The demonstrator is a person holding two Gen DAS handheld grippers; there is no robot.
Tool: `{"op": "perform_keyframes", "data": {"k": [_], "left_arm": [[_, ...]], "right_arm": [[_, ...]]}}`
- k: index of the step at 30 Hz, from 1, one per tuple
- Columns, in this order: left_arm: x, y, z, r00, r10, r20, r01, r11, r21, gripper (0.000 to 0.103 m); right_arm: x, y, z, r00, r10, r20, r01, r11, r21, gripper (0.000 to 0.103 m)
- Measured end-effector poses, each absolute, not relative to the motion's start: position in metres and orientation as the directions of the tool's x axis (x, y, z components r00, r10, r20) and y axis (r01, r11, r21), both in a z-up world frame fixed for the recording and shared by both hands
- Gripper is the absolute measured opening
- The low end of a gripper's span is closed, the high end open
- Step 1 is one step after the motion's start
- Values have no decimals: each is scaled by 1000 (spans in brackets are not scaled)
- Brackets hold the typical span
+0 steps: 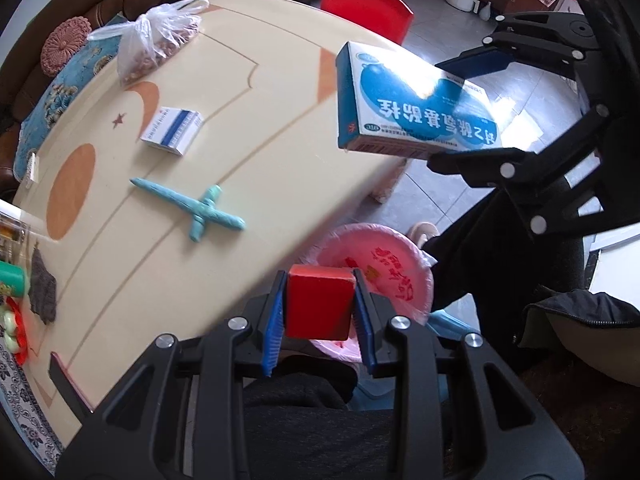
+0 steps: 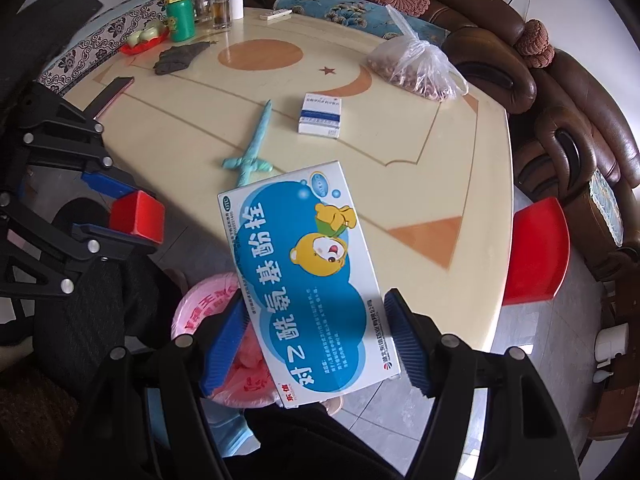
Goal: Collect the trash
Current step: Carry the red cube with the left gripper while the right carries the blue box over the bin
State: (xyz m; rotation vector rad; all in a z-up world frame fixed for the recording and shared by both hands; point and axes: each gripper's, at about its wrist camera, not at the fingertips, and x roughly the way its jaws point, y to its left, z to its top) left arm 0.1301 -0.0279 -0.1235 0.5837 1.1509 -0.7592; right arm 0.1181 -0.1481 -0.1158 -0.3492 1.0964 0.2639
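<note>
The left gripper (image 1: 319, 307) is clamped on a small red box (image 1: 319, 305), its blue ribbed pads pressing both side faces, jaws fairly narrow. The right gripper (image 2: 318, 342) stands wider, closed across the width of a flat blue-and-white medicine carton (image 2: 310, 280) printed with a cartoon bear. Both boxes hang off the near edge of the table (image 1: 168, 264), above a bin lined with a pink plastic bag (image 1: 384, 276), which shows at lower centre in both views.

To drop cleanly, each box should be brought squarely over the bin's mouth before its jaws are let go; the wide carton looks likelier to catch the rim, so tipping a short end down would help. The thin liner looks slack and may fold inward.

The cartons are smooth, glossy card with sharp corners; the red one is squat and blocky. Left on the cream, glossy table, toward the upper middle of the right view, lie a small white-and-blue box (image 2: 320, 115), a rough turquoise toy sword (image 2: 253, 148) and a knotted clear bag (image 2: 416, 68) of brownish pieces.
</note>
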Motion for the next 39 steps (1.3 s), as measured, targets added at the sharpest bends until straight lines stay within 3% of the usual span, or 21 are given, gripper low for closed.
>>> {"op": "perform_keyframes", "data": {"k": [17,39], "left_arm": [[88,-29,-150,153,-276,-949,790,611,-50,32],[82,-18,-262,36,-215,-976,730,672,-121,32]], "right_arm": [[71,-133,-142,398,63,-915,-391,914,-107,67],[66,-129,-247,237,115,-965,-361,932,22,67]]}}
